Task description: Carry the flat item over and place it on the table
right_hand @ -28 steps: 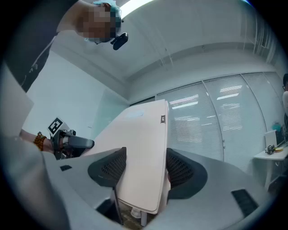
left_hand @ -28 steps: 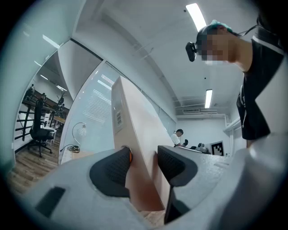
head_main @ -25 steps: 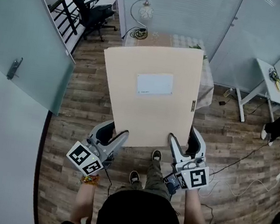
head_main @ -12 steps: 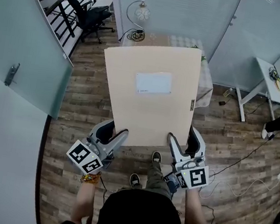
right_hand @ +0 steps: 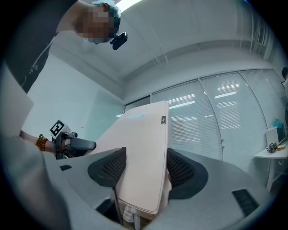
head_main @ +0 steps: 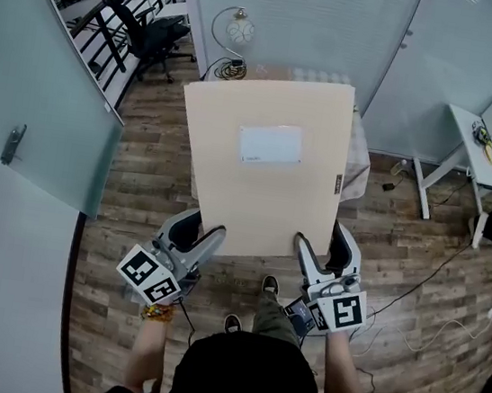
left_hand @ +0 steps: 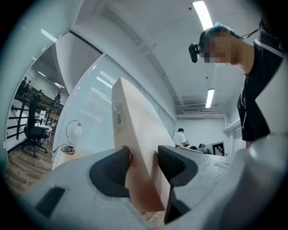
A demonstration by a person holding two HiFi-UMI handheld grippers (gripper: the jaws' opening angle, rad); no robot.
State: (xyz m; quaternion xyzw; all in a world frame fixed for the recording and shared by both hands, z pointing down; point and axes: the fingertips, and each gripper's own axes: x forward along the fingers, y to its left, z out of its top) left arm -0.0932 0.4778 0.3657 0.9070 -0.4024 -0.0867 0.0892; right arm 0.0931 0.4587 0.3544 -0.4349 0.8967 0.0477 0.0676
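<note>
Left claw (head_main: pixel 197 232) clamped on lower left edge of beige folder (head_main: pixel 260 193), pads (left_hand: pixel 112 168) pressed against both faces, set moderately apart. Right claw (head_main: pixel 323 245) clamped likewise on lower right edge. Folder carried in the air above wood floor (head_main: pixel 149 177), overlapping most of cloth-covered worktop (head_main: pixel 357 161) ahead.

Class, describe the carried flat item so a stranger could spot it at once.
Look at the middle of the wood floor. Above it, the left tongs and right tongs clamp the near edge of a big beige board. It alone bears a white label on its face.
</note>
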